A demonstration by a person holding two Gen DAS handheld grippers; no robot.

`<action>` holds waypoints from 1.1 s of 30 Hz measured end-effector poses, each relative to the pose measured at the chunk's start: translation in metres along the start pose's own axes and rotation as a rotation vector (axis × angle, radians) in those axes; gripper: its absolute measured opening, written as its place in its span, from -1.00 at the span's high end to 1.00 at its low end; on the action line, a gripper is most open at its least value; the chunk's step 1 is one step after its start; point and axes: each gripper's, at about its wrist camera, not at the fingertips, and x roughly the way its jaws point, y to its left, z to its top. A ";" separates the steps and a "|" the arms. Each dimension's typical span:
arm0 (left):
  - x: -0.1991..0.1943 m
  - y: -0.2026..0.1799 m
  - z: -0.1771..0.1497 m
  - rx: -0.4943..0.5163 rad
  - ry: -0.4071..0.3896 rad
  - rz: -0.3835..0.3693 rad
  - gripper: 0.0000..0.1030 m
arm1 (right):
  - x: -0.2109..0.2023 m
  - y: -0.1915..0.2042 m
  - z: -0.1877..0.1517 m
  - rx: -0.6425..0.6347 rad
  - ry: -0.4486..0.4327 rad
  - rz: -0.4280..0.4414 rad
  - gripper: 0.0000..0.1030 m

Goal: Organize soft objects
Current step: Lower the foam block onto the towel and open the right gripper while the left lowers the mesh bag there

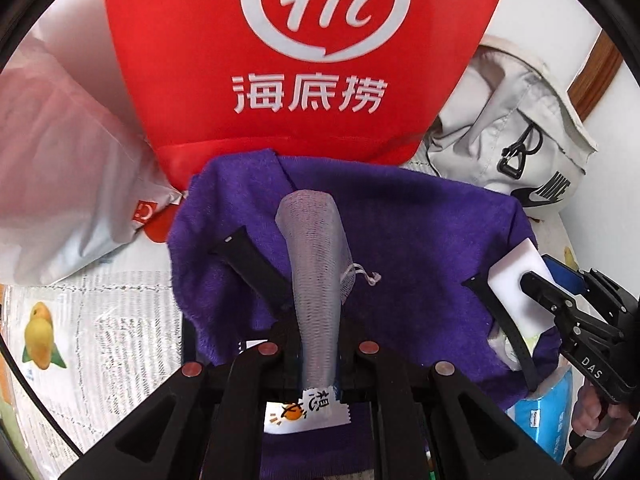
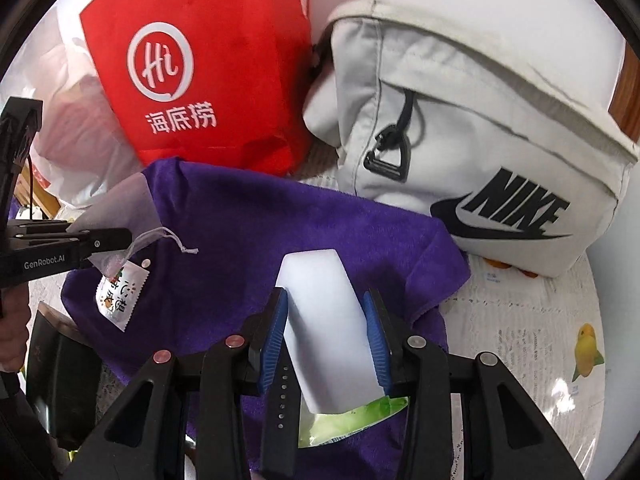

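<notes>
A purple towel [image 1: 420, 240] lies spread on the table and also shows in the right wrist view [image 2: 280, 232]. My left gripper [image 1: 316, 340] is shut on a grey mesh drawstring pouch [image 1: 316, 264] and holds it over the towel; the pouch also shows in the right wrist view [image 2: 124, 208]. My right gripper [image 2: 324, 336] is shut on a white sponge block [image 2: 324, 320] above the towel; the sponge also shows in the left wrist view [image 1: 516, 292]. A small white sachet [image 2: 118, 300] and a green packet [image 2: 352, 416] lie on the towel.
A red paper bag [image 1: 304, 60] stands behind the towel. A grey Nike bag [image 2: 480, 140] lies at the back right. A clear plastic bag [image 1: 60, 184] sits at the left. A blue tissue pack [image 1: 548, 412] lies under the towel's right edge. A black watch strap [image 1: 256, 268] lies on the towel.
</notes>
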 end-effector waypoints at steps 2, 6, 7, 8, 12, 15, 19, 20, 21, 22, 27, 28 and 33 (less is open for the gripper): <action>0.005 0.001 0.000 -0.005 0.016 0.004 0.68 | 0.001 0.000 0.000 -0.008 0.000 -0.008 0.23; 0.010 -0.006 0.000 0.019 0.013 0.016 0.30 | 0.003 0.000 0.000 -0.021 0.009 -0.022 0.12; 0.009 -0.006 0.000 0.022 0.010 0.021 0.09 | 0.004 0.001 0.000 -0.027 0.012 -0.028 0.08; 0.008 -0.007 0.000 0.025 0.004 0.030 -0.11 | 0.004 0.001 0.000 -0.035 0.013 -0.031 0.08; -0.001 -0.014 0.000 0.041 -0.034 0.059 -0.33 | 0.003 0.000 -0.001 -0.040 0.014 -0.026 -0.08; -0.010 -0.018 -0.002 0.065 -0.053 0.075 -0.44 | -0.001 0.003 -0.001 -0.066 0.007 -0.052 -0.12; -0.024 -0.022 -0.008 0.073 -0.079 0.104 -0.45 | -0.010 0.002 -0.001 -0.063 -0.006 -0.067 -0.26; -0.027 -0.022 -0.009 0.070 -0.084 0.106 -0.45 | -0.014 0.001 -0.002 -0.057 -0.010 -0.071 -0.26; -0.032 -0.022 -0.012 0.069 -0.092 0.107 -0.45 | -0.018 0.000 -0.002 -0.052 -0.013 -0.074 -0.26; -0.037 -0.019 -0.010 0.070 -0.099 0.109 -0.45 | -0.022 -0.001 -0.003 -0.046 -0.016 -0.074 -0.26; -0.074 -0.020 -0.026 0.087 -0.213 0.111 -0.45 | -0.053 -0.001 -0.012 -0.013 -0.051 -0.054 -0.26; -0.082 -0.022 -0.030 0.087 -0.221 0.117 -0.45 | -0.059 0.000 -0.015 -0.005 -0.060 -0.050 -0.26; -0.120 -0.025 -0.051 0.077 -0.234 0.124 -0.45 | -0.094 0.002 -0.034 0.037 -0.084 -0.026 -0.26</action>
